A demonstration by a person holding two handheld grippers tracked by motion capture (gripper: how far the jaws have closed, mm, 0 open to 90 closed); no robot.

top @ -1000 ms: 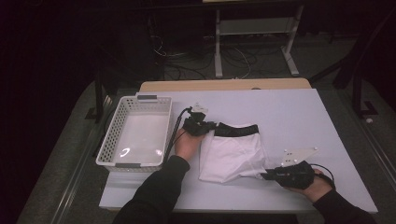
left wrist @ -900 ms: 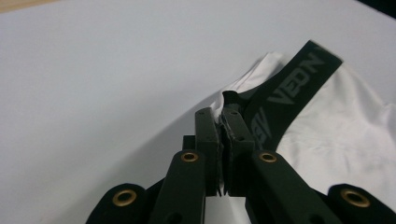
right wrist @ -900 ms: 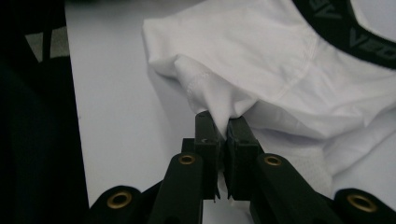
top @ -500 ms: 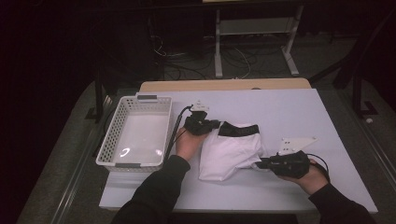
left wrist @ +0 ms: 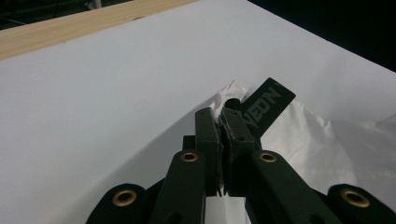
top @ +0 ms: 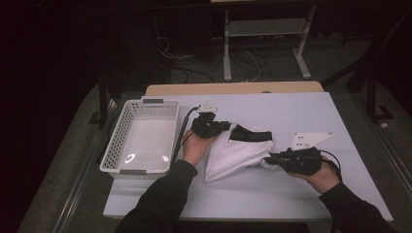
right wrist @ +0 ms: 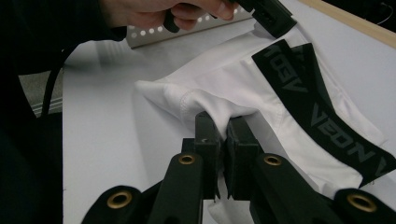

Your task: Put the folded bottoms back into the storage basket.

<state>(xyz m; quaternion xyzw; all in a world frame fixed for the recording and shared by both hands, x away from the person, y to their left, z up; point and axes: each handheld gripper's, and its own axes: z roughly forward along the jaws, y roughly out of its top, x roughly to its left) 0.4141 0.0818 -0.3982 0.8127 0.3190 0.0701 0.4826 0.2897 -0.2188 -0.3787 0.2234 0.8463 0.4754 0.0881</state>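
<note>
High view: white underwear [top: 236, 154] with a black waistband [top: 250, 134] lies mid-table, stretched between left gripper [top: 219, 127] and right gripper [top: 268, 158]; white perforated basket [top: 127, 129] just to its left looks empty.
Left gripper view: jaws pinched onto fabric by the waistband corner [left wrist: 267, 103].
Right gripper view: jaws clamped on a white hem fold [right wrist: 219, 112].
Handling: light, limp cloth; likely best held at the edges.

Dim room; white table [top: 311, 116], wooden strip at far edge; cables on grey floor [top: 252, 63] beyond.
</note>
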